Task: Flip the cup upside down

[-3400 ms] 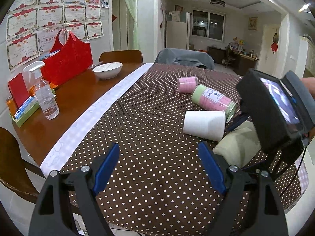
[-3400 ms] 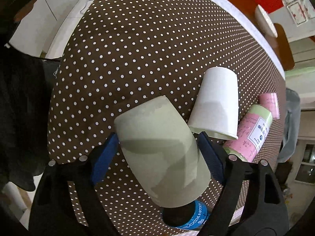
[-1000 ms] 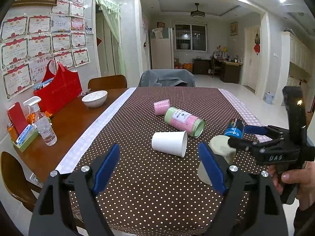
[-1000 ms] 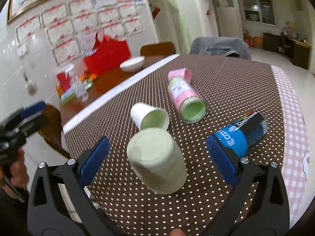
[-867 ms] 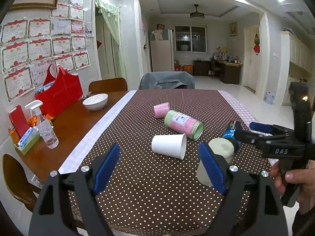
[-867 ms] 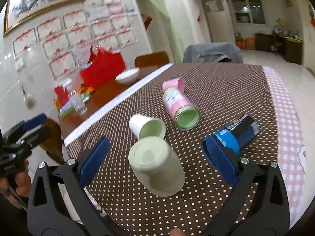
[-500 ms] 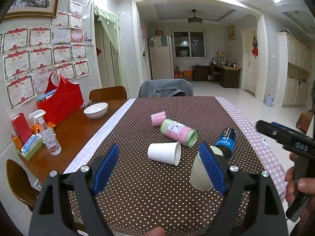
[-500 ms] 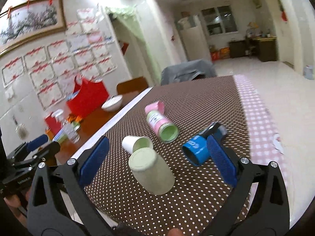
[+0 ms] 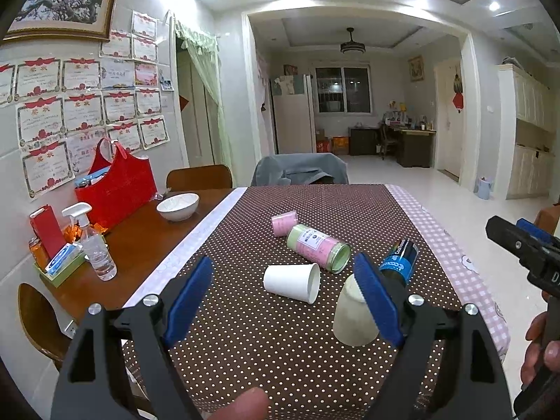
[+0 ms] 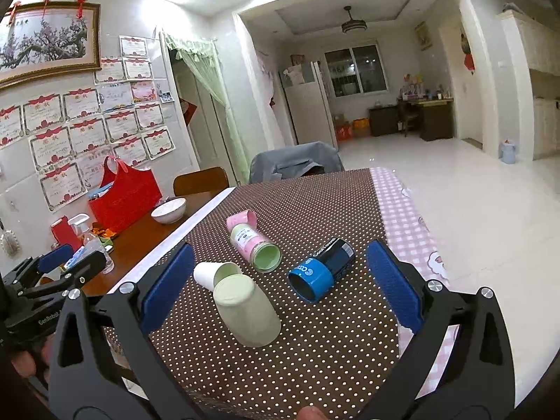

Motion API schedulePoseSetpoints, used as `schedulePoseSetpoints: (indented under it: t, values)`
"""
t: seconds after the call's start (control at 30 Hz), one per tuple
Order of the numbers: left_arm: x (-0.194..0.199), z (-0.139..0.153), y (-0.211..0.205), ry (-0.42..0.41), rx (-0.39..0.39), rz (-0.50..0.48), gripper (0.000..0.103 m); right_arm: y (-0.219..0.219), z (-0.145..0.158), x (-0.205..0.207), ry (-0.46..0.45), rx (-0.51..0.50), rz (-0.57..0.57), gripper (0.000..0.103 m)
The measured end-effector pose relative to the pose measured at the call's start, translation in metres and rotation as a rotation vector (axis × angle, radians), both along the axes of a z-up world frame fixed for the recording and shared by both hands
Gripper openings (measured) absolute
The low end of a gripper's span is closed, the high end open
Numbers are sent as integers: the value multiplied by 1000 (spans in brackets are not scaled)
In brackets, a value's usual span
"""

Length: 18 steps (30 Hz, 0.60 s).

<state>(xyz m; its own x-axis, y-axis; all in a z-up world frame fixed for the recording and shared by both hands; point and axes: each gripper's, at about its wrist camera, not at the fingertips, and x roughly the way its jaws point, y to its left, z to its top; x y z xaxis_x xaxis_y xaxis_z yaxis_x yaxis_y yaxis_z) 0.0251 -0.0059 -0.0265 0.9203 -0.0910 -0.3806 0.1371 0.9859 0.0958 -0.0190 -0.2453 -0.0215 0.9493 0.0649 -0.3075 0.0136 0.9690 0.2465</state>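
A pale green cup [image 10: 247,314] stands upside down on the brown polka-dot tablecloth [image 10: 315,210], near the table's front edge. It also shows in the left wrist view [image 9: 351,318], partly behind my left gripper's right finger. My right gripper [image 10: 280,288] is open and empty, held back above the table with the cup between its fingers in view, not touching it. My left gripper [image 9: 283,301] is open and empty, also held back from the table.
A white paper cup [image 9: 293,282], a green-and-pink cup [image 9: 316,247], a small pink cup [image 9: 284,222] and a blue-and-black can [image 9: 399,260] lie on their sides. A white bowl [image 9: 177,206], red bag [image 9: 115,189] and spray bottle [image 9: 94,248] sit left.
The right gripper, earlier shut on the green cup, has let it go upside down on the cloth and drawn back. Both grippers have moved away from the table.
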Motion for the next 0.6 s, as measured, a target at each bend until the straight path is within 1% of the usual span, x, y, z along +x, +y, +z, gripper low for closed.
schedulePoseSetpoints:
  t: [0.23, 0.6]
  values:
    - [0, 1, 0, -7, 6, 9, 82, -4, 1, -5, -9, 9, -25, 97]
    - [-4, 3, -3, -22, 28, 20, 82, 3, 5, -8, -20, -9, -23, 97]
